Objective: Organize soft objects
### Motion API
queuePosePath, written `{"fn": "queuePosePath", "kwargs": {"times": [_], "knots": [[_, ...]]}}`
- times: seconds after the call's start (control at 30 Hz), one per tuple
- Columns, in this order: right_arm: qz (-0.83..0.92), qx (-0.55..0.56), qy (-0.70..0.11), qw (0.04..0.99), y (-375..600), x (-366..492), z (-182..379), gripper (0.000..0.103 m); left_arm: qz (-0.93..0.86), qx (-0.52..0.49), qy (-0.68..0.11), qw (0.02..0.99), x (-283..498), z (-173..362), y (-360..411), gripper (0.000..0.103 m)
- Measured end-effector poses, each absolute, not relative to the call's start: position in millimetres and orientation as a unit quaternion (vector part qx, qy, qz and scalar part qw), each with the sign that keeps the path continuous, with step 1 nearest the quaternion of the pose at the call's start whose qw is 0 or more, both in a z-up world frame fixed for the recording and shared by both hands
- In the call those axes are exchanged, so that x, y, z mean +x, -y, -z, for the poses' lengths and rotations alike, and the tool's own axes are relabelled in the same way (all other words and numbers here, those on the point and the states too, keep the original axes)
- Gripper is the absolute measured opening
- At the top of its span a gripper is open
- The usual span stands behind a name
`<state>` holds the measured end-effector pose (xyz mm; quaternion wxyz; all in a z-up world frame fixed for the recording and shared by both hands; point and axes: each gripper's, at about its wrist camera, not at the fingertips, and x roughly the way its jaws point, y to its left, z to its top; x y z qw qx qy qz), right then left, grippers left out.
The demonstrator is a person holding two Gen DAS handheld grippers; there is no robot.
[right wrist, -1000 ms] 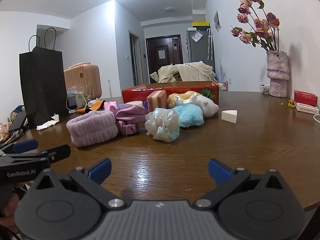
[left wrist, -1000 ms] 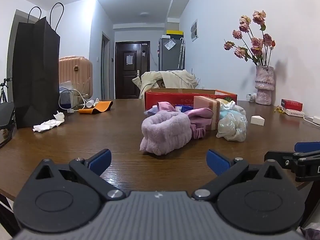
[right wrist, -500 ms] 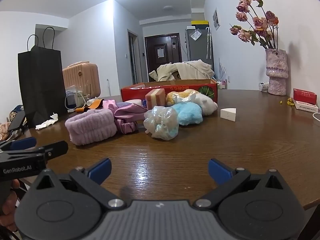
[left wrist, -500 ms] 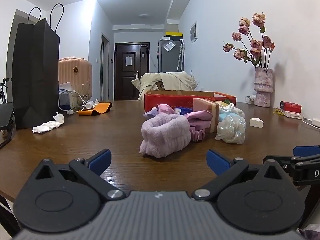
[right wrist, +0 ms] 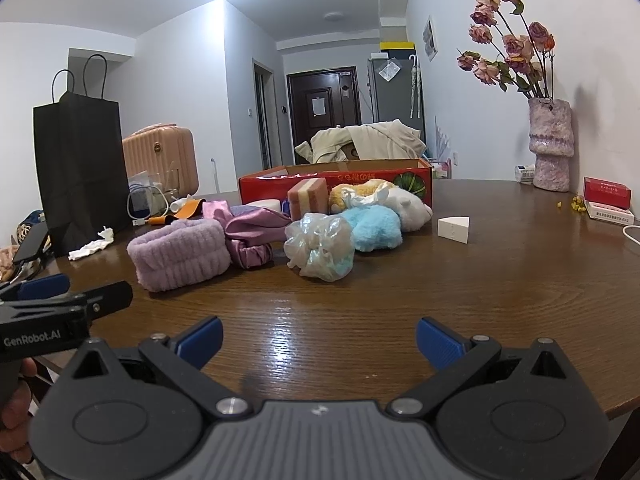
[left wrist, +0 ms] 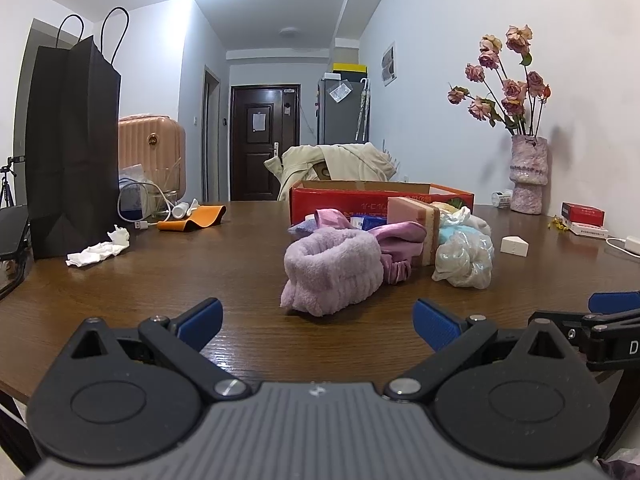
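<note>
A pile of soft things lies mid-table before a red cardboard box (left wrist: 380,196) (right wrist: 340,176): a lilac fluffy headband (left wrist: 332,268) (right wrist: 180,254), a pink satin scrunchie (left wrist: 400,240) (right wrist: 252,236), a pink-and-cream sponge (left wrist: 412,220) (right wrist: 308,198), a clear mesh puff (left wrist: 464,258) (right wrist: 320,252), a blue plush (right wrist: 374,226) and a white plush (right wrist: 408,204). My left gripper (left wrist: 316,320) is open and empty, short of the headband. My right gripper (right wrist: 318,338) is open and empty, short of the puff.
A black paper bag (left wrist: 72,144) (right wrist: 80,164), crumpled tissue (left wrist: 100,250), cables and an orange pouch (left wrist: 192,220) sit at the left. A white wedge (right wrist: 452,228), red packets (right wrist: 606,196) and a vase of dried roses (right wrist: 550,148) stand at the right. The wooden table (right wrist: 480,300) has open surface near me.
Both grippers have drifted slightly; the views shifted a little, with the pile sitting slightly lower and nearer. Both stay open and empty. Nothing on the table moved.
</note>
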<state>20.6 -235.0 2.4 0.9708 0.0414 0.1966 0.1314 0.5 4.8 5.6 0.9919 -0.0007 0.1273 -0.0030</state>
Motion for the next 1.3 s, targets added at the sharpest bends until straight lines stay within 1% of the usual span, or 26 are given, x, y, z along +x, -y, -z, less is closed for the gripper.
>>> {"fn": "queuePosePath", "kwargs": {"times": [1.3], "knots": [[-0.123, 0.053, -0.209, 0.969, 240.5, 26.1, 1.1, 0.103, 0.004, 0.001, -0.123, 0.992, 1.1, -6.0, -5.8, 0.103]]}}
